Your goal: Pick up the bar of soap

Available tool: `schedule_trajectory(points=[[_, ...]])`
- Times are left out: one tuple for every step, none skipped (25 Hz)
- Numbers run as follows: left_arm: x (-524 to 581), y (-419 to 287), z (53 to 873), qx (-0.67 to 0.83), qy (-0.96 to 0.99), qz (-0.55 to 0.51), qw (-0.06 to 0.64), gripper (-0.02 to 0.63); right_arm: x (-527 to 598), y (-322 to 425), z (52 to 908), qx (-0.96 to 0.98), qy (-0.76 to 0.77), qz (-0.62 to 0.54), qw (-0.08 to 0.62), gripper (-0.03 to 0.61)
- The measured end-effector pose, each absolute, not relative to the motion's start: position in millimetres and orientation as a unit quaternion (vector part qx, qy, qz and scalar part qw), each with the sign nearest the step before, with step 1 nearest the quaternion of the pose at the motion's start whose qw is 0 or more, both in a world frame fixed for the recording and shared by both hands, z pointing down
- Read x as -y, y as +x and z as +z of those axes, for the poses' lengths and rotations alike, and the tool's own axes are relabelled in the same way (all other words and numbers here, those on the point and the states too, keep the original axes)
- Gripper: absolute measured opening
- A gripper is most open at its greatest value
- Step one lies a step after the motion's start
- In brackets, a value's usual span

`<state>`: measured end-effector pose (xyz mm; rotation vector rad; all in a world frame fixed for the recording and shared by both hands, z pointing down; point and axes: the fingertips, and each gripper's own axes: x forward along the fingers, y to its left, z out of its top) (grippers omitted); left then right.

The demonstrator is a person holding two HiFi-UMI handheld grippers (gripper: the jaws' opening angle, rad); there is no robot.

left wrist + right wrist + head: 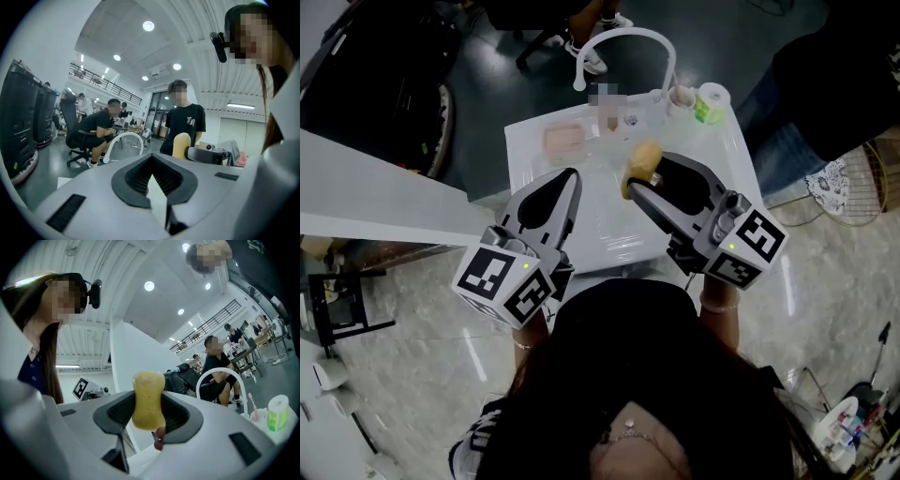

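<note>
One bar of soap [148, 399] is here, pale yellow, faintly speckled, with rounded ends and a narrow waist. The right gripper [148, 405] clamps it at that waist, one black pad pressed against each side. In the right gripper view the bar stands upright. Its long axis runs across the line of the jaws, its upper end rises clear above them and its lower end hangs just below the pads.

From the head view the soap [642, 163] is only a yellow lump at the tip of the right gripper [637, 180], held in the air near the arched white faucet [623, 39], on the person's side of it. The left gripper view shows it from the side [182, 144], upright against the other gripper's dark jaw, to the right of the faucet [123, 143].

The left gripper [151, 174] has its jaws closed tip to tip with nothing between them, lying beside the right one and equally near the faucet. A green-and-white bottle [277, 412] and a cup [256, 414] sit by the faucet's base.
</note>
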<state>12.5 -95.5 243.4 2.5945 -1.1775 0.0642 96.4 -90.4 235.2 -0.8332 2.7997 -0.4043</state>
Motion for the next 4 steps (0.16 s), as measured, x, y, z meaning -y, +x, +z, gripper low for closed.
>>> schedule_trajectory(points=[[95.5,13.2,243.2,0.408,0.901,0.022,0.145,-0.003,90.8,96.1,234.9,-0.945,-0.281,-0.136,0.096,0.184],[95.5,13.9,243.1,0.407,0.902,0.022,0.145,-0.003,91.1,95.8,234.7,-0.945,-0.280,-0.136,0.096,0.184],[95.5,14.6,243.0,0.406,0.902,0.022,0.145,-0.003,91.5,95.5,234.5,-0.946,-0.279,-0.136,0.097,0.184],[95.6,15.3,242.9,0.406,0.902,0.022,0.144,-0.003,91.8,95.3,234.3,-0.946,-0.278,-0.136,0.097,0.184]])
